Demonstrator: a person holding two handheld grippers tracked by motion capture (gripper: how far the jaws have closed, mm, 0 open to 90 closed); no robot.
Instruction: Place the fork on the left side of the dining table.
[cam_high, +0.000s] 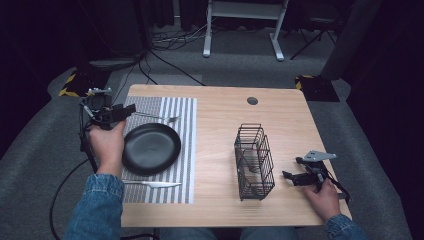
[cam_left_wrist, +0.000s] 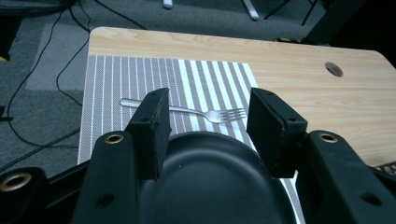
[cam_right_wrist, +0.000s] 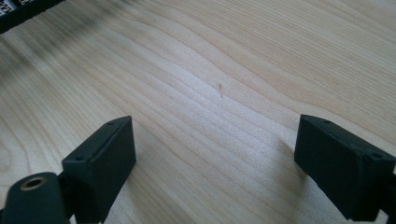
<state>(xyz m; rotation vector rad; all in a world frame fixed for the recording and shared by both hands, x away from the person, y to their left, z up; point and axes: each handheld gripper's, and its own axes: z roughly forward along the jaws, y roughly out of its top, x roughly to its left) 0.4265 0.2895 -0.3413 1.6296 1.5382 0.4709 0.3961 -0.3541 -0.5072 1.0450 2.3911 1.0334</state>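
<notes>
Over the striped grey-and-white placemat (cam_high: 185, 150) at the table's left, your left gripper (cam_left_wrist: 208, 128) hovers with jaws spread above the round black plate (cam_high: 151, 148), aimed toward the slim silver metal fork (cam_left_wrist: 187, 111) lying just beyond it. That fork looks light, stiff and slippery, so pinch its handle mid-length. Mind the plate rim just beside it. A white-handled knife (cam_high: 152, 184) lies at the mat's near edge. Farther right stands the black wire basket (cam_high: 254, 161), then your right gripper (cam_high: 295, 170), jaws spread over bare wooden table (cam_right_wrist: 219, 84).
</notes>
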